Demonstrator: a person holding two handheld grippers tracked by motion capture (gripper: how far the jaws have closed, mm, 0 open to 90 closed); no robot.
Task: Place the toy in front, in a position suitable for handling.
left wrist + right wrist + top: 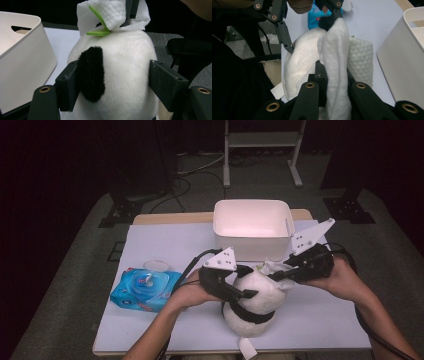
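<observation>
On the white worktop, the panda plush stands just before the white bin. My left gripper has its jaws clamped on its body; my right gripper is clamped on a wipe at its head. I judge wiping underway, disposal pending.

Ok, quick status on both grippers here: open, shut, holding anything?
Left gripper: jaws around the plush panda, pads on its sides, holding it.
Right gripper: shut on the white wipe laid against the panda's head.
</observation>
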